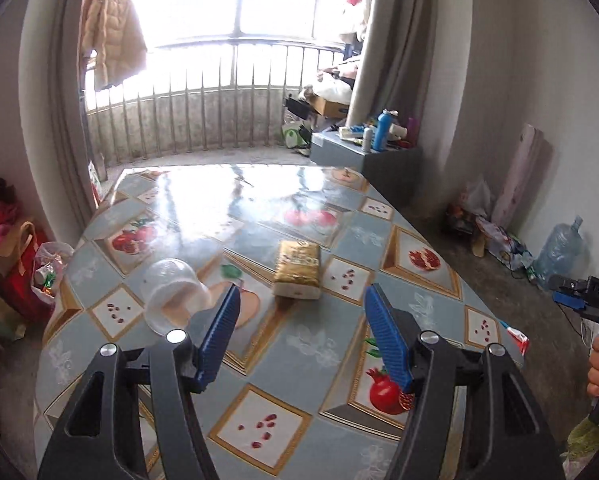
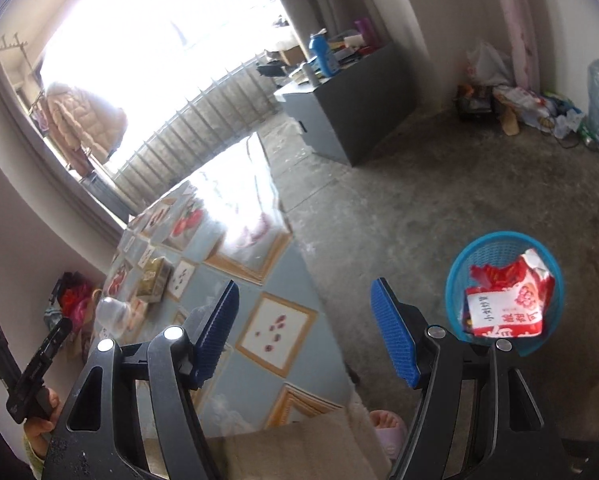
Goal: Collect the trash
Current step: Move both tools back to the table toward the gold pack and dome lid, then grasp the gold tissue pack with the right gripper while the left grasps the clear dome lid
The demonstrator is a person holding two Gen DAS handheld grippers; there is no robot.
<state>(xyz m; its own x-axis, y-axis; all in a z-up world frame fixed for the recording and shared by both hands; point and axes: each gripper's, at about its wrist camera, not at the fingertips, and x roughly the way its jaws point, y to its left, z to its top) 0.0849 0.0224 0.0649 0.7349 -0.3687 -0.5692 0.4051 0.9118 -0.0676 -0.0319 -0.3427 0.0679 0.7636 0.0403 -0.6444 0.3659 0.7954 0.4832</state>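
In the left wrist view, the left gripper hovers over the table with fingers apart, holding nothing; a clear plastic cup lies tipped near the left edge beside a gold packet. In the right wrist view, the right gripper, fingers apart, hangs past the table's right edge above bare floor, where a blue basket holds a red-and-white wrapper.

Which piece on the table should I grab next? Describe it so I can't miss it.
On the fruit-patterned table, look ahead of the left gripper, at its left finger. The clear plastic cup lies there on its side, see-through, unlike the gold tissue pack beside it.
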